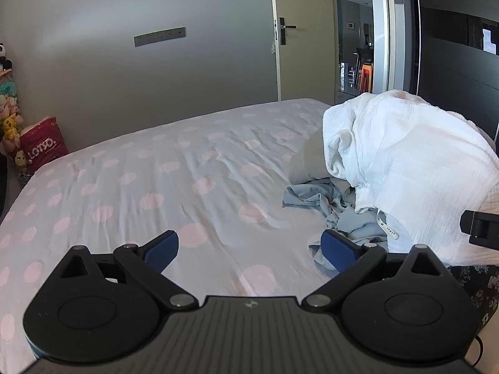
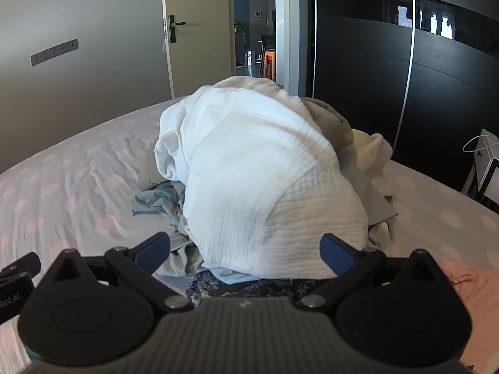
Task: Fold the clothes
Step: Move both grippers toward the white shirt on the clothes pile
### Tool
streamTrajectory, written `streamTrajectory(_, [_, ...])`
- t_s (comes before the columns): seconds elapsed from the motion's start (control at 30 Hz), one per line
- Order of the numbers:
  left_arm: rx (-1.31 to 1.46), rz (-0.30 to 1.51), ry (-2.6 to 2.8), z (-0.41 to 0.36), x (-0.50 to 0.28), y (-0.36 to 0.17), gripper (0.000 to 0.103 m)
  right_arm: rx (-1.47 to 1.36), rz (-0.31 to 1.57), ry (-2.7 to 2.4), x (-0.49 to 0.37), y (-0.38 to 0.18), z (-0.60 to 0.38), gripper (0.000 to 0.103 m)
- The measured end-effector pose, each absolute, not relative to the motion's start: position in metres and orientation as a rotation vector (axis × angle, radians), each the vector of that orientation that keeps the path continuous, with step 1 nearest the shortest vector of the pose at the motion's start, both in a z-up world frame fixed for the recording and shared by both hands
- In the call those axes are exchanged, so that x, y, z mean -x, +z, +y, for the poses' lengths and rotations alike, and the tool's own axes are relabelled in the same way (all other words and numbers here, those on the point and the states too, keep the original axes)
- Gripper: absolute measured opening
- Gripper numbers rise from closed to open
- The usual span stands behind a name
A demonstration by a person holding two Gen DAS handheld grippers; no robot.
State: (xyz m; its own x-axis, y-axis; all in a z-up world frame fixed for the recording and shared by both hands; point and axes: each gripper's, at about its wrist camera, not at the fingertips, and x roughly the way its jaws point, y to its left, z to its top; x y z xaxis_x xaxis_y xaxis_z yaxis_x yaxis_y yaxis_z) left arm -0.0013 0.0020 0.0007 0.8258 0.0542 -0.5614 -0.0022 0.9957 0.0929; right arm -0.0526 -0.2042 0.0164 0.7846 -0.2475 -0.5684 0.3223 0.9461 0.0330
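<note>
A heap of unfolded clothes lies on the bed with the pink-dotted white sheet [image 1: 140, 180], topped by a white crinkled cotton garment [image 2: 259, 168] over a crumpled pale-blue garment [image 1: 315, 201]. Right gripper [image 2: 244, 249]: spread wide, empty, heap directly ahead and nearest. Left gripper [image 1: 249, 247]: spread wide, empty, over bare sheet; heap lies to its right. No folded item is visible.

The red bag [image 1: 42, 145] by the bed reads "LOTSO."
</note>
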Motion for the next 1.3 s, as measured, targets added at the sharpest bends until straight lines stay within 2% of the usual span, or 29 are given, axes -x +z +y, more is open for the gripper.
streamTrajectory(1.3, [-0.087, 0.615, 0.052, -0.001, -0.003, 0.0, 0.099, -0.132, 0.601, -0.297, 0.052, 0.013, -0.202, 0.103])
